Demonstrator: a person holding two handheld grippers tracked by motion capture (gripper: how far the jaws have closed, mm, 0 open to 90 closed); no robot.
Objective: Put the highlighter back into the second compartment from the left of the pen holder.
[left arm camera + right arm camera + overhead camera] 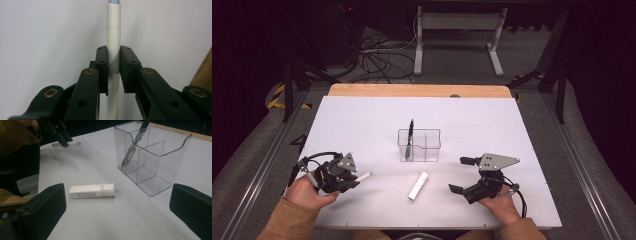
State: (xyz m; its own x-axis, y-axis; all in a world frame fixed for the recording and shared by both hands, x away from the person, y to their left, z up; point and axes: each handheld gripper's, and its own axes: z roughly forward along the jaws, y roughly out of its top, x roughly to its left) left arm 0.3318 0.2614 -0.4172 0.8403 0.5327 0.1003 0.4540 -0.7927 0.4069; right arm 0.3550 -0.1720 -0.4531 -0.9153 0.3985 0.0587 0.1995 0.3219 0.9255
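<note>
Currently my left gripper [354, 176] is clenched on the white pen [113, 45], whose long axis runs straight out between its jaws toward the clear organizer [419, 145], ahead and right. My right gripper [463, 175] stands released.

Glossy white plastic pen [113, 45], clear plastic holder [160, 157]

A clear plastic box [419, 145] with a wall down its middle stands in the middle of the white table [362, 120]. A black pen [410, 134] leans in its left part. A white tube [418, 185] lies flat on the table, near the box on its near side.
</note>
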